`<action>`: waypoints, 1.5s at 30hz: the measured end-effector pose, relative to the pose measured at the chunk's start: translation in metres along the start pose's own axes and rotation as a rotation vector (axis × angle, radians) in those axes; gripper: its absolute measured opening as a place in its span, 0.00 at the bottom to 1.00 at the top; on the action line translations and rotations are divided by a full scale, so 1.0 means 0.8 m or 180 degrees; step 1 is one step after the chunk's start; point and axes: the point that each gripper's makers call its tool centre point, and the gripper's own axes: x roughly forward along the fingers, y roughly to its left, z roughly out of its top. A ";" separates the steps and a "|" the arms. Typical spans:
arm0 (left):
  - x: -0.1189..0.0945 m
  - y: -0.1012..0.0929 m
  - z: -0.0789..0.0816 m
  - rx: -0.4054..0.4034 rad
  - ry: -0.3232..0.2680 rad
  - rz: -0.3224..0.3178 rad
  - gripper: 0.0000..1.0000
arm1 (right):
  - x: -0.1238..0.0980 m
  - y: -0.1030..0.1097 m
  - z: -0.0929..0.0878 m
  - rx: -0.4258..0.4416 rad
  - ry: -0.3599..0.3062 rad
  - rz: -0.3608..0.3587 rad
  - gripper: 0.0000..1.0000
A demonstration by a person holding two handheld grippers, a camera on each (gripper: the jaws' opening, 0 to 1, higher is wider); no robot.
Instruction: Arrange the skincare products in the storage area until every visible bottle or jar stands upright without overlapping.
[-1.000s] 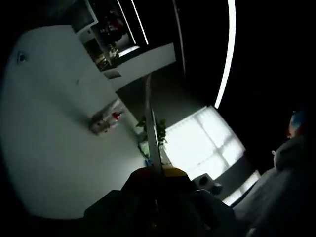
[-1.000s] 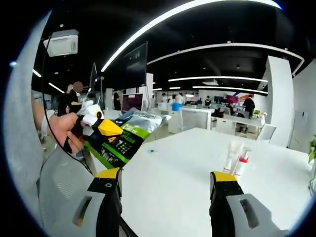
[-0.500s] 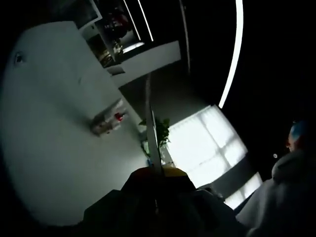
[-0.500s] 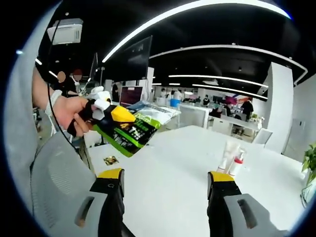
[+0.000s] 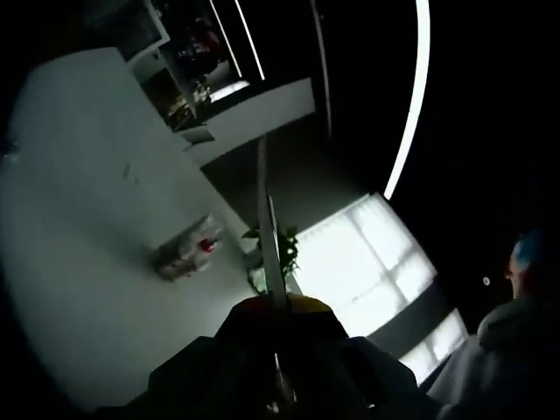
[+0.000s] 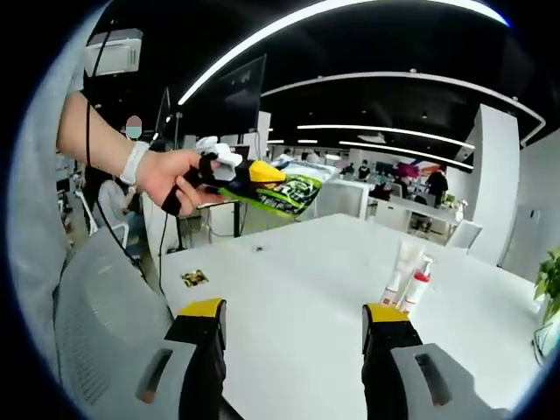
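Yellow-tipped, the right claw (image 6: 293, 319) hangs apart and empty over the white counter (image 6: 297, 262); skincare products (image 6: 407, 278) cluster well ahead, untouched. Beyond, the left claw (image 6: 262, 173) clamps a green packet (image 6: 284, 191). Arranging seems unstarted.

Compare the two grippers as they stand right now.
The right gripper has its jaws open and wide apart with nothing between them; the left gripper is shut on a flat green package.
The right gripper sits low over the white table; the left gripper is held up in the air above the table's far edge by a hand.
Both have yellow jaw tips.
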 end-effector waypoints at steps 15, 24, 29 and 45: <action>0.030 0.022 0.043 -0.0075 -0.0036 -0.0012 0.00 | 0.004 0.001 -0.009 0.0035 0.0118 0.0051 0.58; 0.055 0.044 0.057 -0.0154 0.0044 0.0011 0.00 | 0.006 -0.001 -0.014 0.0039 0.0192 0.0029 0.56; 0.070 0.064 0.064 -0.0207 0.0132 0.0051 0.00 | 0.007 -0.002 -0.017 0.0048 0.0230 0.0025 0.54; 0.112 0.143 0.058 -0.0439 0.0338 0.0247 0.00 | 0.009 -0.007 -0.033 0.0080 0.0408 -0.0024 0.51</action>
